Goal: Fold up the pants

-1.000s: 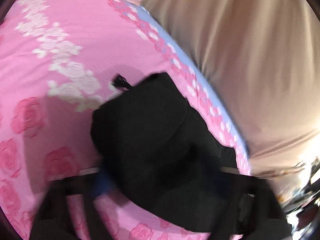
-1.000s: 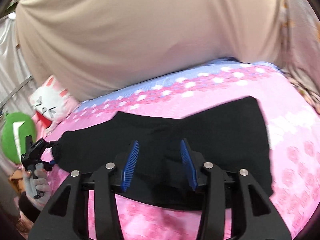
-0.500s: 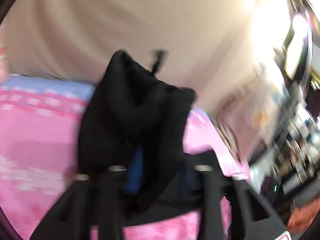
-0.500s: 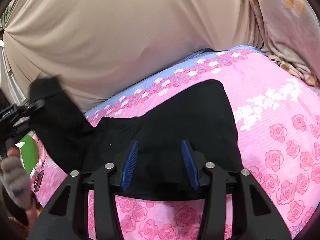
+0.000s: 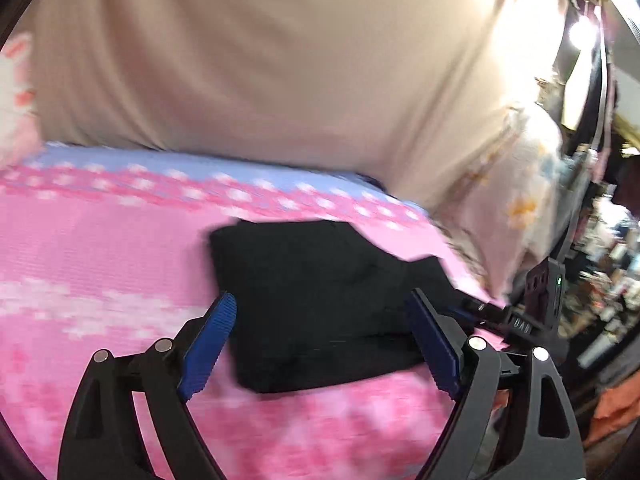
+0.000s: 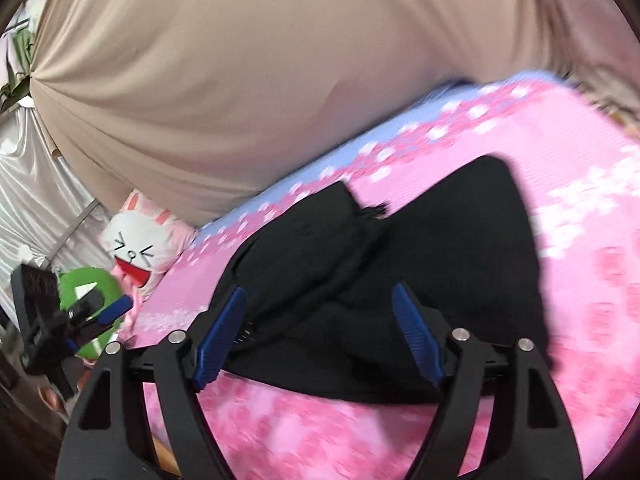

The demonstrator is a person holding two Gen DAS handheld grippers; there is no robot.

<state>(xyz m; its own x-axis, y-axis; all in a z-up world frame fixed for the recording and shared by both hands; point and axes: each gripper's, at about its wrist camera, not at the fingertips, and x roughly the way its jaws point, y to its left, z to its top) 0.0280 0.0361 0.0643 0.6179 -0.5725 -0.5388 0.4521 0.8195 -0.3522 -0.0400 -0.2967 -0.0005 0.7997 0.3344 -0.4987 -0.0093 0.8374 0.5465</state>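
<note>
Black folded pants on pink floral bedspread

Black pants lie folded over on themselves, flat on the pink floral bedspread

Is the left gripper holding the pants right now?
No. The left gripper is open, and the black pants lie folded on the pink bedspread.
</note>
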